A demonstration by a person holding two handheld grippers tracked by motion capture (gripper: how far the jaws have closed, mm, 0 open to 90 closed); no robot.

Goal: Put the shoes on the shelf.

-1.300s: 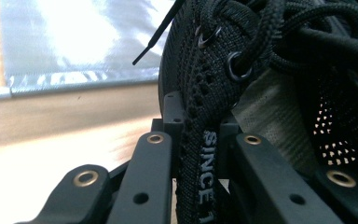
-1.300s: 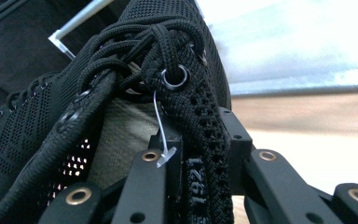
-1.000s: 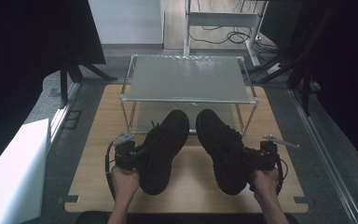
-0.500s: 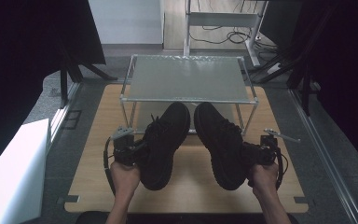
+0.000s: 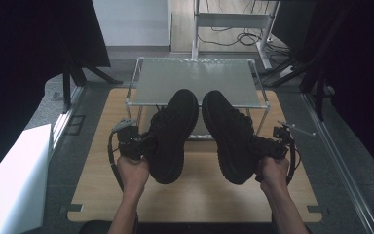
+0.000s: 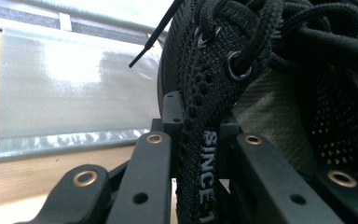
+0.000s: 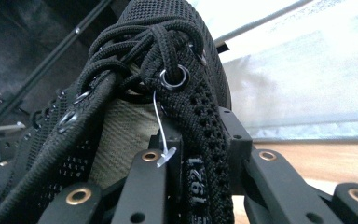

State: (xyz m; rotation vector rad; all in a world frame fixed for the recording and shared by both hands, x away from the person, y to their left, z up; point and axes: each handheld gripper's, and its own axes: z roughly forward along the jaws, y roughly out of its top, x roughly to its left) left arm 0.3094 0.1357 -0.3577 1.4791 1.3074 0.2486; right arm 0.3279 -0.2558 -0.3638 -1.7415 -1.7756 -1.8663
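From the high view, each hand carries a black shoe above the tabletop, toes toward the glass-topped rack: the left tongs hold the left shoe and the right tongs the right shoe. In the left gripper view, the jaws are clenched on the shoe's knit collar edge, a soft, floppy hold on a light shoe that may sag or swing. In the right gripper view, the jaws pinch the other shoe's collar likewise, beside a plastic tag.

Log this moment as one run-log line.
left gripper: shut on left shoe | right gripper: shut on right shoe | shoes above table, before rack
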